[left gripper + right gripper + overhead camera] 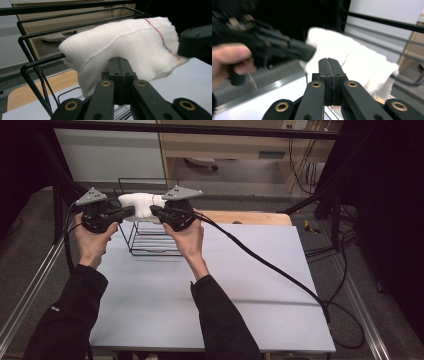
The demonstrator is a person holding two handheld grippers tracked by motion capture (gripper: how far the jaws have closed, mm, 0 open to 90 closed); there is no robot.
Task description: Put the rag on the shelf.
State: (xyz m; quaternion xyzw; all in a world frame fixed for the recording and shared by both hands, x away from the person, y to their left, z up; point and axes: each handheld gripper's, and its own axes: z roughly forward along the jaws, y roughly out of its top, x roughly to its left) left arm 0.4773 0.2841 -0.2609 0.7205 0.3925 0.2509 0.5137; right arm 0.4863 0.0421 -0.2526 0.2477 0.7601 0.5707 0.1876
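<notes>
A white cloth (141, 204) with a red stitched seam hangs between my two grippers above a black wire rack (150, 245). My left gripper (131, 210) is shut on the cloth's left end. In the left gripper view its jaws (119, 59) are pressed together at the lower edge of the cloth (130, 42), which rests against the rack's top wires (32, 67). My right gripper (153, 209) is shut on the cloth's right end. The right gripper view has its jaws (329, 60) closed in front of the cloth (362, 60), with the left gripper (309, 51) opposite.
The rack stands at the far left of a white table (225, 285). A wooden board (250, 217) lies along the table's far edge. The right gripper's black cable (270, 265) trails across the table to the right. Black frame bars border the workspace.
</notes>
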